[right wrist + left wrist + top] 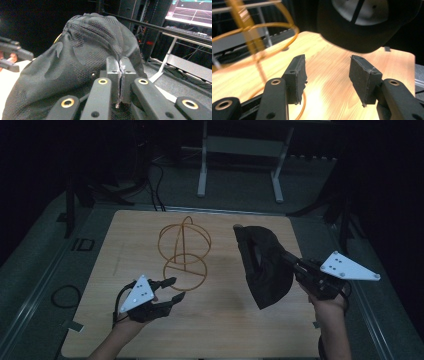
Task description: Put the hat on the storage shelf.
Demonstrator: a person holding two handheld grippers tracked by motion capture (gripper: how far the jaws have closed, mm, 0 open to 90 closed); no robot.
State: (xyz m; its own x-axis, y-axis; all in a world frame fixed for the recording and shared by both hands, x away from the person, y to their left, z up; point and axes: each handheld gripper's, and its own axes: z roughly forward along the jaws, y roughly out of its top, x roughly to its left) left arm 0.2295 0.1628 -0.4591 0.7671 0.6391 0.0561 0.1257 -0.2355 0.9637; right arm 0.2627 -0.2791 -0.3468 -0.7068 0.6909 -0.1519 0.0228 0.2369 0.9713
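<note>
While the right claw [287, 257] pinches the cap [265, 267], the left claw [173, 289] gapes beside the wire stand [184, 252].

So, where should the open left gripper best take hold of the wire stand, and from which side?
Probably the upright arch of the wire stand, approached from the person's side, where the left gripper already sits open. The thin arch rises between the rings, so the jaws can close across it; the flat base ring lies against the table and offers little clearance.

Dim room, wooden table [215, 320], grey floor [235, 190]
</note>
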